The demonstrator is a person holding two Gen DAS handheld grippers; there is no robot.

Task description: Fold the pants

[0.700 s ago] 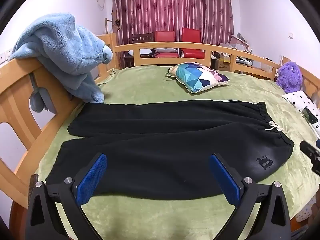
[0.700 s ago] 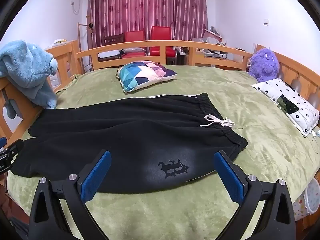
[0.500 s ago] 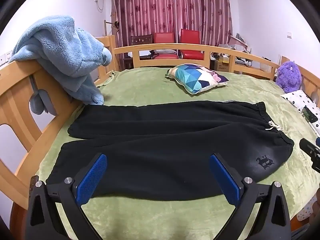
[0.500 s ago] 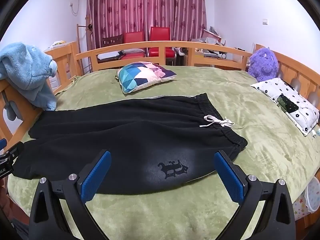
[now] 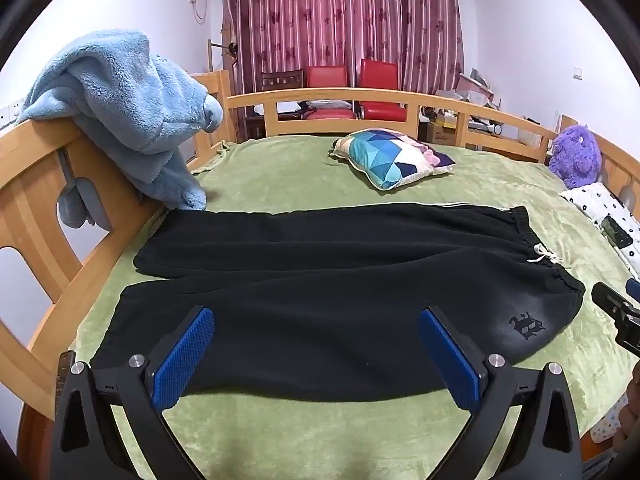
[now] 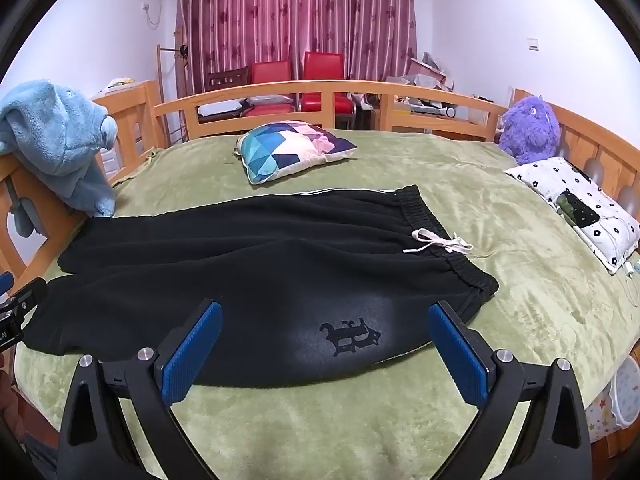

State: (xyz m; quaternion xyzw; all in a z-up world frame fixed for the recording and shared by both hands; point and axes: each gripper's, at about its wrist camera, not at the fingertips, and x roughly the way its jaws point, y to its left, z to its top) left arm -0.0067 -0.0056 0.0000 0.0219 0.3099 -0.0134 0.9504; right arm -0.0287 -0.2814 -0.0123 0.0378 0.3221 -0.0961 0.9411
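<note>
Black pants (image 5: 328, 280) lie flat across the green bed cover, legs to the left, waistband with a white drawstring (image 5: 546, 256) to the right; they show in the right wrist view (image 6: 260, 280) too. My left gripper (image 5: 316, 356) is open and empty, held above the near edge of the lower leg. My right gripper (image 6: 326, 352) is open and empty, held above the near edge by the printed logo (image 6: 350, 336). Each gripper's tip shows at the edge of the other view.
A wooden rail (image 5: 48, 200) rings the bed, with a blue fleece (image 5: 124, 120) draped on its left side. A patterned pillow (image 5: 392, 158) lies behind the pants. A purple plush (image 6: 530, 124) and a dotted cushion (image 6: 576, 200) sit at the right.
Both views have pulled slightly up and back; the pants sit a little lower in frame. The pants have not moved and both grippers stay open.
</note>
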